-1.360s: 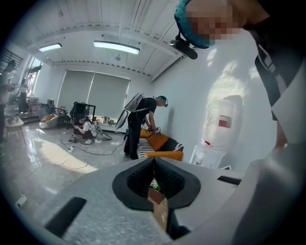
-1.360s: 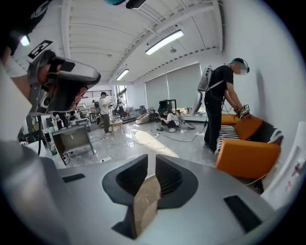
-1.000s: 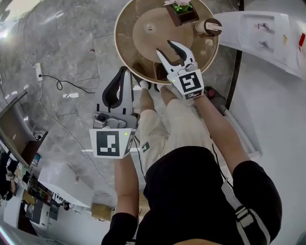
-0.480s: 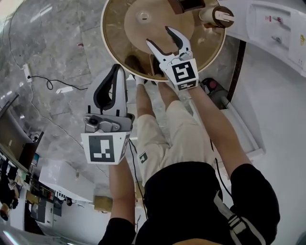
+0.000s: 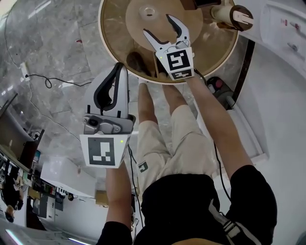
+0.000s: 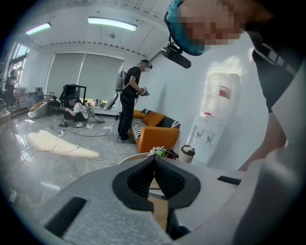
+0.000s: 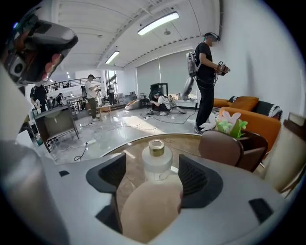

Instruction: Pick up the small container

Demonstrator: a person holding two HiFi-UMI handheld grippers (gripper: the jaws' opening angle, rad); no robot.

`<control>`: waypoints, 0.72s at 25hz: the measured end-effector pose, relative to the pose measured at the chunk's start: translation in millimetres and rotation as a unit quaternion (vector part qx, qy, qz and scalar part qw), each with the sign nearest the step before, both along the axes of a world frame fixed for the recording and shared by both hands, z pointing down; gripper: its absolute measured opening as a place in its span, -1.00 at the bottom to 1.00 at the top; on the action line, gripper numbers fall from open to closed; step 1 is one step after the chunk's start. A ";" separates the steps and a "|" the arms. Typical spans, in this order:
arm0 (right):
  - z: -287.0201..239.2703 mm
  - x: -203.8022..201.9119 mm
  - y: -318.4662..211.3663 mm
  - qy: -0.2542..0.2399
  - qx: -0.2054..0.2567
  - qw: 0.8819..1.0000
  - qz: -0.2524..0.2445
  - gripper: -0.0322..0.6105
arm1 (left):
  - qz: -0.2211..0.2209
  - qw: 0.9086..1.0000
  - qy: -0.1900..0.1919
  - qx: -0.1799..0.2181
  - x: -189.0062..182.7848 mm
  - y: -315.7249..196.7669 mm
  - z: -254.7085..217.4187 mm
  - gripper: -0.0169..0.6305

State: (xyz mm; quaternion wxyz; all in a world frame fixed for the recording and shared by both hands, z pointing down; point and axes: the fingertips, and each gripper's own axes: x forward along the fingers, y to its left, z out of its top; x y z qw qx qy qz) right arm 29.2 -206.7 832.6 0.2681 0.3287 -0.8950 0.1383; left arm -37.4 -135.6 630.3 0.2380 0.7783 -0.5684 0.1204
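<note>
Floor (image 5: 52,43): grey marble, open to the left of the table; a black cable (image 5: 48,80) lies on it.
Round table (image 5: 114,33): brown, with a raised centre disc; its near rim passes under the right gripper's body. The left half of the top is bare.
Left gripper (image 5: 119,69): jaws together with nothing between them, held over the floor just off the table's near-left rim.
Right gripper (image 5: 157,25): over the tabletop, jaws opening, pads touching nothing.
Planter box (image 7: 236,139): right of the centre disc, holding flowers.
Lidded cup (image 5: 234,14): at the table's far-right rim.
Small container (image 7: 157,160): frosted bottle with a gold collar, upright on the centre disc, just ahead of the right fingertips and in line with their gap.
Change: the right gripper has moved farther in over the rim and spread wider; the left gripper's jaws remain closed.
</note>
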 end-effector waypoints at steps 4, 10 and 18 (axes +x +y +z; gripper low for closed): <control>21.2 -8.4 -11.8 0.005 -0.002 1.000 0.003 0.15 | 0.005 1.000 0.009 -0.003 2.0 -7.2 7.4 -0.89; 40.3 -17.8 -24.1 -0.002 -0.009 1.000 0.008 0.18 | 0.010 1.000 0.009 -0.014 4.9 -8.3 16.7 -0.89; 59.3 -26.7 -31.9 0.004 -0.023 1.000 0.014 0.19 | 0.006 1.000 0.010 -0.029 8.0 -11.1 30.5 -0.89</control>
